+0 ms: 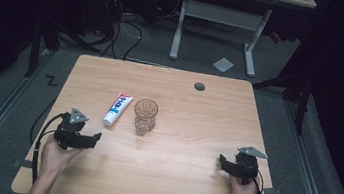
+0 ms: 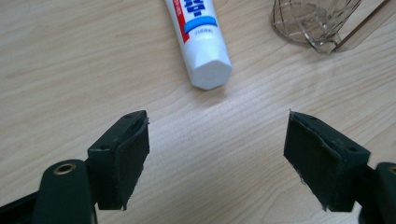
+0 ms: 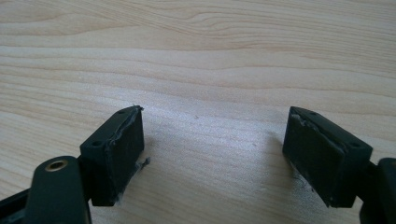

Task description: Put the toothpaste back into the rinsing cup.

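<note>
A white toothpaste tube [image 1: 118,109] with blue and red print lies on the wooden table [image 1: 198,115], left of centre. Just to its right stands an upright clear patterned glass [image 1: 145,116]. My left gripper [image 1: 96,137] rests near the front left, open, its jaws aimed at the tube's white cap end [image 2: 211,72], a short way off; the glass [image 2: 314,21] shows at the upper right of the left gripper view. My right gripper [image 1: 222,160] sits open at the front right over bare wood [image 3: 205,70], nothing between its jaws.
A small grey round cap [image 1: 199,86] sits in the table near its far edge. Beyond the table are a white desk frame [image 1: 220,17], loose cables [image 1: 118,29] and a paper scrap [image 1: 223,64] on the floor. Bare wood lies between the two grippers.
</note>
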### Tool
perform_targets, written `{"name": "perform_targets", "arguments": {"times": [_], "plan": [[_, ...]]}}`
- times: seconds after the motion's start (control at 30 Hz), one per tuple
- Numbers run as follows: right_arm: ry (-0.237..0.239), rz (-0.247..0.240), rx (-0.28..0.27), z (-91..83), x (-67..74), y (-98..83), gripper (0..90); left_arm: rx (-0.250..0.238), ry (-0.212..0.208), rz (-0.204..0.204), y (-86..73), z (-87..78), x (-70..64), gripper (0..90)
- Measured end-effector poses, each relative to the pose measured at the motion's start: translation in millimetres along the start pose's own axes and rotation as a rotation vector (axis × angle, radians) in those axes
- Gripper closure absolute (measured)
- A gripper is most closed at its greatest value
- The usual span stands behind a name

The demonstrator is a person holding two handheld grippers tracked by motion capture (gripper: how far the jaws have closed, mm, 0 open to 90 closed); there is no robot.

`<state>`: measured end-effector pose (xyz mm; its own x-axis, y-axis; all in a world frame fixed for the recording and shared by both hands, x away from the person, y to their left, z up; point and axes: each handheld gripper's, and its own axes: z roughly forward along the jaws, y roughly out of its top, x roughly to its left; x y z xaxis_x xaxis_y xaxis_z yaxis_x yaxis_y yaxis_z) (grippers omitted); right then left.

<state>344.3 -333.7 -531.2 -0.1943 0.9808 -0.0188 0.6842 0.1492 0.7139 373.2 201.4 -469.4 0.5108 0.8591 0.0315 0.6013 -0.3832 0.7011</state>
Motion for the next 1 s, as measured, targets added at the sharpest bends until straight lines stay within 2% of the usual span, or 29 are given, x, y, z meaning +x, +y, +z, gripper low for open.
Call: {"name": "perform_targets", "arguments": {"times": [0.07, 0.13, 0.3, 0.53, 0.77, 1.0], "plan": [[0.0, 0.0, 0.0, 0.0, 0.0, 0.0, 20.2, -0.006, 0.001, 0.011, 4.0, -0.8, -0.6, 25.3], [0.0, -0.001, 0.0, 0.0, 0.0, 0.0, 20.2, -0.004, 0.025, 0.039, 9.5, -1.4, -1.7, 27.4], [0.002, -0.002, -0.001, 0.0, 0.0, 0.0, 20.2, 0.007, 0.032, 0.06, 22.0, -1.8, -1.3, 27.2], [0.002, -0.002, -0.001, 0.0, 0.1, -0.1, 20.2, 0.062, 0.01, 0.038, 42.4, 4.1, 2.2, 27.7], [0.003, -0.003, -0.001, 0.0, 0.1, -0.1, 20.2, 0.07, 0.019, 0.046, 57.4, 8.2, 2.5, 29.8], [0.003, -0.002, -0.001, 0.0, 0.1, -0.1, 20.3, 0.097, 0.007, 0.035, 73.1, 14.3, 6.8, 28.8]]}}
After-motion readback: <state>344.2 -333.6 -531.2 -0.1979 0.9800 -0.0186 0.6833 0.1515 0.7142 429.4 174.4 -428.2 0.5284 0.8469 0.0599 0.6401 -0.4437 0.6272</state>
